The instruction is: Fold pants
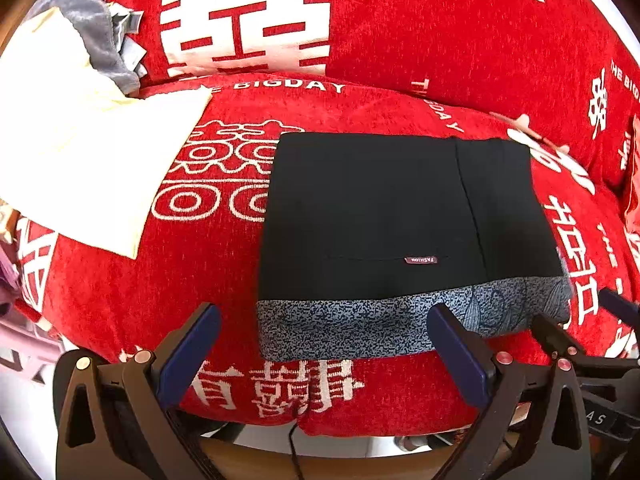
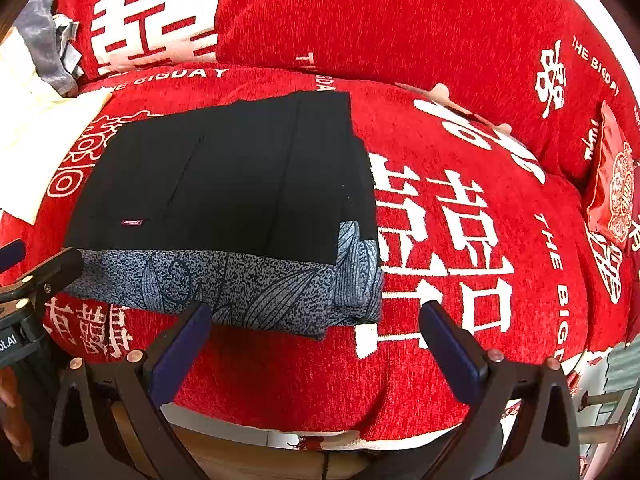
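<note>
The black pants (image 1: pixel 384 216) lie folded into a flat rectangle on the red sofa seat (image 1: pixel 160 280), with a blue-grey patterned waistband (image 1: pixel 360 328) along the near edge and a small dark-red label on top. My left gripper (image 1: pixel 322 318) hovers open just in front of that band, holding nothing. In the right wrist view the same pants (image 2: pixel 224 176) sit left of centre. My right gripper (image 2: pixel 316 318) is open and empty near the folded stack's right near corner. The right gripper's tips (image 1: pixel 580 320) show at the left view's right edge.
A cream folded cloth (image 1: pixel 80 152) and a grey garment (image 1: pixel 96 28) lie at the left of the seat. Red cushions with white characters (image 1: pixel 440 32) rise behind. A red packet (image 2: pixel 612 184) leans at the far right. The seat's front edge drops off below the grippers.
</note>
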A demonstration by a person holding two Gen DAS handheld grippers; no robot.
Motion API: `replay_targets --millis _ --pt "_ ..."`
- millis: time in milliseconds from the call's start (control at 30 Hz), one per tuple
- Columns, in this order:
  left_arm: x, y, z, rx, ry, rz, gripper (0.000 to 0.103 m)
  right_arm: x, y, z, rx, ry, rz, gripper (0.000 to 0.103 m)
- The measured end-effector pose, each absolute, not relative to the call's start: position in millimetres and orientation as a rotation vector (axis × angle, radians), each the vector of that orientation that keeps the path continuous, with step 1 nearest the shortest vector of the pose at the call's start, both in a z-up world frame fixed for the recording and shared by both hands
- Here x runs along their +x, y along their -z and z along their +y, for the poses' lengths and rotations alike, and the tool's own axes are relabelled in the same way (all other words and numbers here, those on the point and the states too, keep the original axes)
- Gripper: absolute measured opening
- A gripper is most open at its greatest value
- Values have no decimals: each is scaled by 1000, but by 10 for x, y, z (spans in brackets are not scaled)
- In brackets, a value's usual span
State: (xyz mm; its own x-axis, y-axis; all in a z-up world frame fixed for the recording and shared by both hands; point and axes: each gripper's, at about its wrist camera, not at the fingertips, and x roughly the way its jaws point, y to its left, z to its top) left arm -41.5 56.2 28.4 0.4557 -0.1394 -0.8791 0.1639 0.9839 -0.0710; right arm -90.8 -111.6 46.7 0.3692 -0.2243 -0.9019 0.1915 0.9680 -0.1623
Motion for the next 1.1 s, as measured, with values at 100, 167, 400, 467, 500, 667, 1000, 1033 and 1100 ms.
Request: replay_targets --millis 100,167,400,467,500,667,1000,1033,1100 --pt "-409 -295 528 53 187 1082 103 -895 -465 -1121 -25 265 1162 103" --pt "-409 -301 502 63 190 1080 103 -883 -466 -1122 -24 265 1163 103" --pt "-398 -231 448 100 186 1102 103 -865 -462 -1135 -16 267 1155 103" --pt "-396 -204 441 106 182 1109 103 -864 -435 -1155 -5 272 1162 103" --pt "-397 -194 440 106 181 1112 103 -864 -426 -1160 -1 272 1164 103" --pt "-389 -161 427 105 186 1131 103 -868 -419 -1166 2 268 1162 103" --pt "-393 -144 424 103 188 1143 103 -882 -436 -1159 11 269 1155 103" --pt "-395 -143 423 102 188 1143 103 -883 -436 -1158 12 268 1156 103" --pt "-392 -145 431 103 188 1143 103 -883 -431 -1154 10 267 1157 103"
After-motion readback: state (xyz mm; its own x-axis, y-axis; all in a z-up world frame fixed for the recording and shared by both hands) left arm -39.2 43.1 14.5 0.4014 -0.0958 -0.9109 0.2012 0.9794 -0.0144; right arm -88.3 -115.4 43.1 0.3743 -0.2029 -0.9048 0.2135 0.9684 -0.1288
